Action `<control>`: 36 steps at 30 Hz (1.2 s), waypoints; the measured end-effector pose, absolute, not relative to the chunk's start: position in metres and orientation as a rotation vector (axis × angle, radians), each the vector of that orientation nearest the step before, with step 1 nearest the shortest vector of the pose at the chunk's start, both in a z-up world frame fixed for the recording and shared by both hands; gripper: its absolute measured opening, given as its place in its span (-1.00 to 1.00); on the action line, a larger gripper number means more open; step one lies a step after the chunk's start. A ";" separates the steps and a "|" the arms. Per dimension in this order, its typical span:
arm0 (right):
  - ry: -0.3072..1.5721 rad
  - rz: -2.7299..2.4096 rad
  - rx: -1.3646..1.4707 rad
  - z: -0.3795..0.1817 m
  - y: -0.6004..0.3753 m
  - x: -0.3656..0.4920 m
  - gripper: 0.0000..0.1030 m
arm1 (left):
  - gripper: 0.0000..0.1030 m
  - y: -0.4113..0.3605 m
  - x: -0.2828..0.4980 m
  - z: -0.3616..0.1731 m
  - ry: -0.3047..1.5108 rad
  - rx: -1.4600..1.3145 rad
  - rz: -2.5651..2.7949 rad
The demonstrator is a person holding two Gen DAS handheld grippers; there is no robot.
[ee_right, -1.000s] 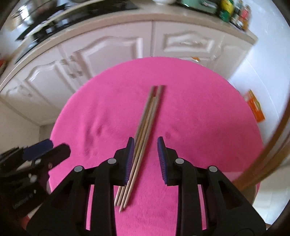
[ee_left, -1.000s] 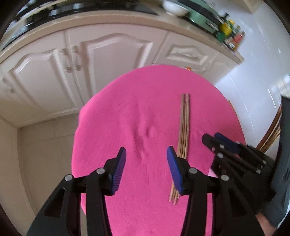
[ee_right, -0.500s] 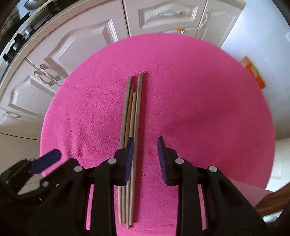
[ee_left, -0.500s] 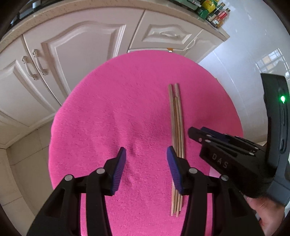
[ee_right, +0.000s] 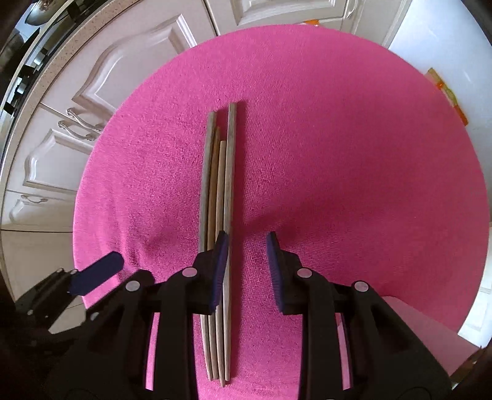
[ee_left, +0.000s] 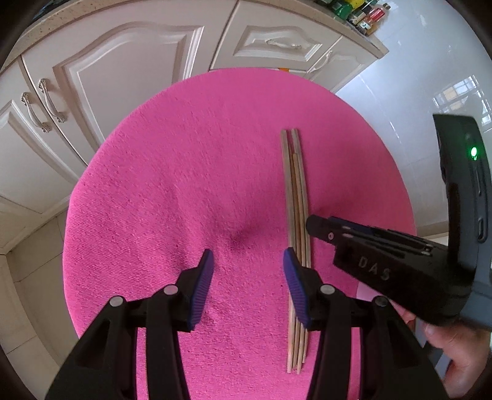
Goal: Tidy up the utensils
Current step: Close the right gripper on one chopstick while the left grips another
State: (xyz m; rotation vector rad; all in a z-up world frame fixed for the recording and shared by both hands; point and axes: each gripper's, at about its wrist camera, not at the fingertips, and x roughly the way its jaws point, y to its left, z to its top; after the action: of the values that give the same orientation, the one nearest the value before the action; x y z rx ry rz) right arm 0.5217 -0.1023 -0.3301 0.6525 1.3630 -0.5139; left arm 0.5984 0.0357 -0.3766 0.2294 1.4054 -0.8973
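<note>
Four wooden chopsticks [ee_left: 296,240] lay side by side in a tight bundle on the round table [ee_left: 172,184] under its pink cloth, running away from us toward the cream cabinet doors [ee_left: 123,67]. From the left wrist view, our left tool [ee_left: 247,277] hung over bare cloth with its blue pads well apart and nothing between them, so it was released; its right-hand pad stood just beside the near stretch of the bundle, partly covering it from this angle. Our right tool [ee_left: 313,224] came in from the right edge, its black nose down close against the bundle's right flank, and part of a hand [ee_left: 461,347] showed beneath it. Bottles and jars [ee_left: 359,12] crowded the far end of the counter. From the right wrist view, the chopsticks [ee_right: 216,190] ran up the middle of the cloth, their far ends uneven. Our right tool [ee_right: 246,267] pointed down at them with a narrow gap between its pads; the rightmost stick passed just inside the left pad, while the other three lay under or outside that finger. We saw no pad pressing on wood, so we judged it unclenched. Our left tool [ee_right: 95,272] showed at the lower left, one blue pad over the table's edge.
</note>
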 end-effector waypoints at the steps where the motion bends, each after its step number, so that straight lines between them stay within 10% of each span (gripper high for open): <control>1: 1.370 -0.503 0.664 -0.331 -0.103 0.523 -0.49 | -0.10 0.036 0.598 -0.377 1.406 0.234 -0.895; 36: 1.416 -0.426 0.790 -0.340 -0.115 0.525 -0.82 | -0.10 0.005 0.564 -0.385 1.402 0.382 -0.838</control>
State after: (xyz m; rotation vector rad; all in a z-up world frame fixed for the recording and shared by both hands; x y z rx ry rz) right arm 0.5247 -0.1145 -0.3398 0.7899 1.4157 -0.4255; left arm 0.5638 0.0051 -0.3853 0.3824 1.4024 -0.8379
